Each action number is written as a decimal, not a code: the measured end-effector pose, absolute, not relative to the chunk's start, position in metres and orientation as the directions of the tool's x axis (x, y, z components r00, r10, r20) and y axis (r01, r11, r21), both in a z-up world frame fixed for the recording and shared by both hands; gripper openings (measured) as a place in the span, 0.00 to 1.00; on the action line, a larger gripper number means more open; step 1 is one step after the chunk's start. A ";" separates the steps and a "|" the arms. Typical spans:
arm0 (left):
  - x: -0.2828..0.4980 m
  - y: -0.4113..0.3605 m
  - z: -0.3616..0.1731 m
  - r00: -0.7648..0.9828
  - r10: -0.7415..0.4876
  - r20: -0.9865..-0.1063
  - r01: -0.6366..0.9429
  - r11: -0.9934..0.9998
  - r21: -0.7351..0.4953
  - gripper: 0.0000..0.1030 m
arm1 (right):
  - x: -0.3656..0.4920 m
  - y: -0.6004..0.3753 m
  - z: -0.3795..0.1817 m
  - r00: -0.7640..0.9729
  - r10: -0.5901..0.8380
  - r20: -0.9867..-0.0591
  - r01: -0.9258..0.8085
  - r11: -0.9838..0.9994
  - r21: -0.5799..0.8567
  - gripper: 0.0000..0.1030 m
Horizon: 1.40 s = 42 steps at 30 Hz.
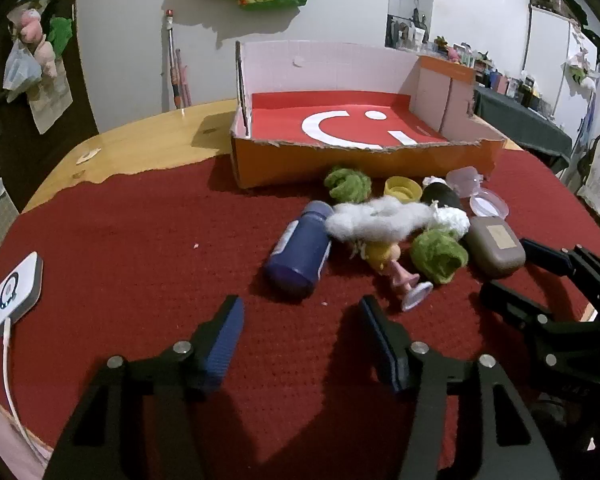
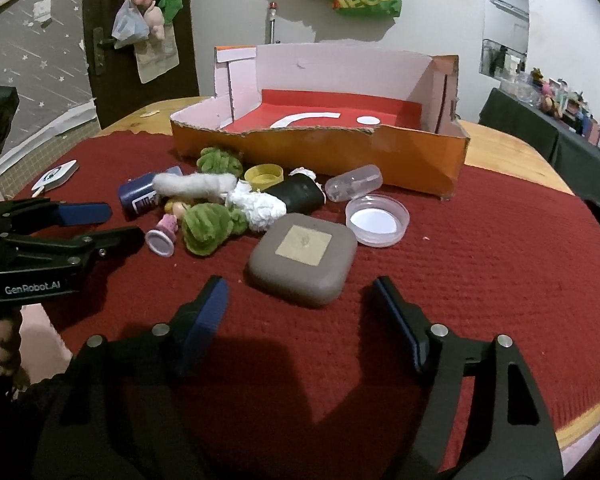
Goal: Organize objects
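A pile of small objects lies on the red cloth in front of an orange cardboard box (image 1: 308, 162) (image 2: 380, 152) with a red floor. The pile holds a blue bottle (image 1: 300, 248) (image 2: 138, 196), a white wool tuft (image 1: 380, 220) (image 2: 196, 184), green wool balls (image 1: 436, 254) (image 2: 208, 226), a small doll (image 1: 396, 270) (image 2: 166, 230), a grey-brown case (image 1: 496, 246) (image 2: 302, 264), a yellow cap (image 1: 402, 189) (image 2: 264, 176) and a clear lid (image 2: 376, 220). My left gripper (image 1: 300, 332) (image 2: 100, 224) is open and empty, just short of the bottle. My right gripper (image 2: 298, 316) (image 1: 512, 272) is open and empty, just short of the case.
A white device (image 1: 16, 292) with a cable lies at the cloth's left edge. A clear capsule (image 2: 354, 182) and a black roll (image 2: 300, 196) lie by the box front. Bare wooden table (image 1: 148, 140) shows beyond the cloth. Bags hang on the wall behind.
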State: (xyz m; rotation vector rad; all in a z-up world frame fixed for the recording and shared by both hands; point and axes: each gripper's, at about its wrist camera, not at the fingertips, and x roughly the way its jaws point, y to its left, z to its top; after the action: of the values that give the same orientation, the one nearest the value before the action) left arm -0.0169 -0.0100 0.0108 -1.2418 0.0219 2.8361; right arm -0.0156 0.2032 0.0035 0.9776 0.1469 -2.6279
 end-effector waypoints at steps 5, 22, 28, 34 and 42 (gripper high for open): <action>-0.025 -0.011 0.011 -0.676 0.042 -0.736 -0.053 -0.999 -0.007 0.54 | -0.024 0.201 0.005 -0.704 -0.280 -0.653 0.344 -0.939 0.031 0.66; -0.039 -0.009 0.014 -0.674 0.049 -0.737 -0.066 -0.998 -0.006 0.28 | -0.035 0.201 0.007 -0.697 -0.289 -0.656 0.343 -0.938 0.049 0.53; -0.035 -0.007 0.019 -0.684 0.052 -0.727 -0.068 -0.998 -0.007 0.28 | -0.033 0.203 0.010 -0.689 -0.314 -0.653 0.348 -0.934 0.082 0.53; -0.029 -0.007 0.030 -0.708 0.052 -0.705 -0.070 -0.998 -0.004 0.28 | -0.029 0.202 0.022 -0.704 -0.331 -0.629 0.361 -0.929 0.084 0.53; -0.031 -0.001 0.036 -0.713 0.072 -0.697 -0.089 -0.996 -0.011 0.28 | -0.034 0.200 0.039 -0.727 -0.331 -0.601 0.370 -0.927 0.063 0.53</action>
State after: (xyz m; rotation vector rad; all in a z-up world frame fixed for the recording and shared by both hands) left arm -0.0306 -0.0014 0.0360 -1.1501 0.0355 2.8295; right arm -0.0344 0.1995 0.0387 0.8926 0.0856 -2.6120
